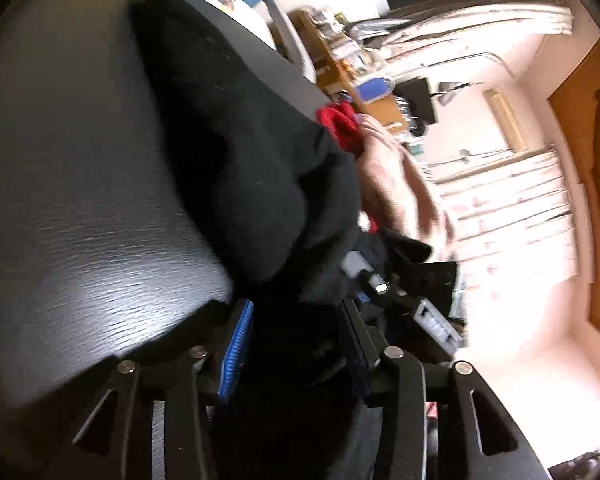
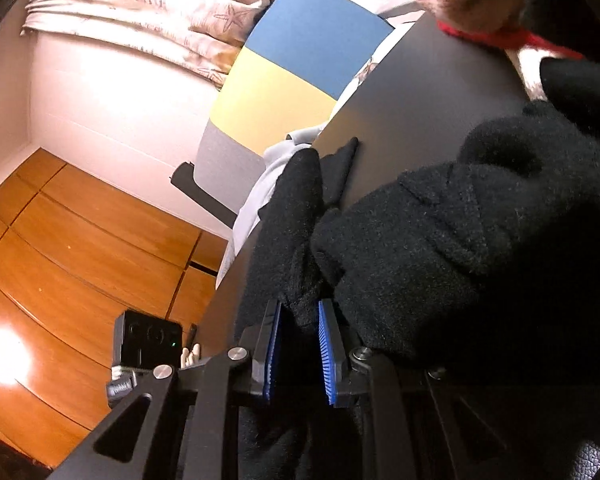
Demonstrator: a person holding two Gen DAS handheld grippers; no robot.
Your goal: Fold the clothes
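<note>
Both grippers are clamping the black fleece garment [image 2: 440, 248] lying along the dark table's [image 1: 80, 200] near edge. The right gripper [image 2: 300, 344] is pinching a fold; the left gripper [image 1: 296, 352] is gripping dark cloth, likely to lift one side over.

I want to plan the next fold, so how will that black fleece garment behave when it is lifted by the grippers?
Probably floppy: the black fleece garment bunches in soft folds on the dark table and sags between the right gripper pads. Its fuzzy nap looks grippy, so slipping seems unlikely. Thick folds in the left gripper suggest some bulk.
</note>
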